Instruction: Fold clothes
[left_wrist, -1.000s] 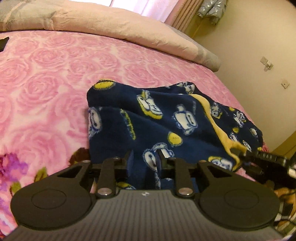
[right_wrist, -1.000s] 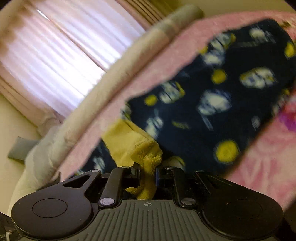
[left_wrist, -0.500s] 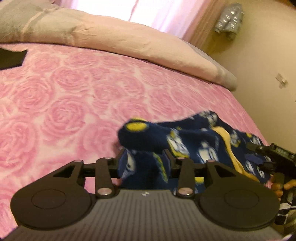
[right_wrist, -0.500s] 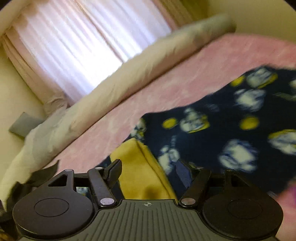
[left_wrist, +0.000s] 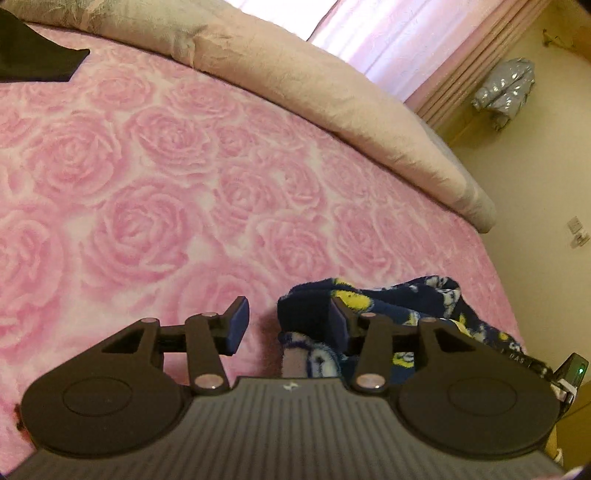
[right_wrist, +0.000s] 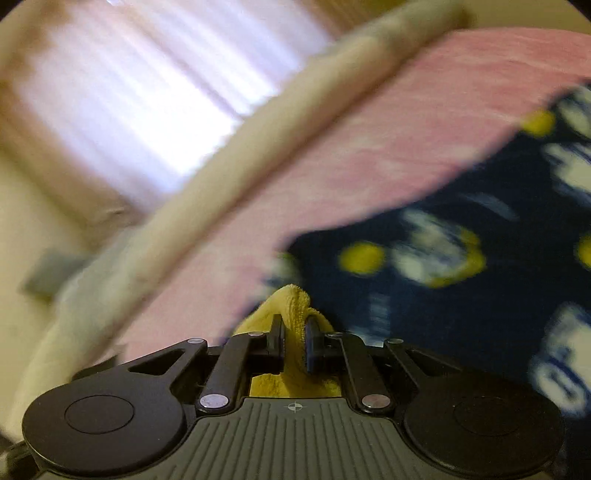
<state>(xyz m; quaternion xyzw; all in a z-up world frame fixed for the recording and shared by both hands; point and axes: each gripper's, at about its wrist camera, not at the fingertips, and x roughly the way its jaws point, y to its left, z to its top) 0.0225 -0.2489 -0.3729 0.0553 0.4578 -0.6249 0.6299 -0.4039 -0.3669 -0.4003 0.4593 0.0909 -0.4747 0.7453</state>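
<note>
R gripper (right_wrist: 294, 341) pinches yellow trim (right_wrist: 291, 295); L gripper (left_wrist: 287, 325) open.

Daylight is glowing through the curtained window (right_wrist: 140, 92) — blowing out to white there. Right wrist view is smearing with motion blur; left view is staying sharp, fisheye edges bending, corners vignetting dark.

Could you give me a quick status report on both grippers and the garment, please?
Left gripper open, at the navy fleece garment on the pink bedspread. Right gripper shut on its yellow edge. Nothing in the way.
</note>
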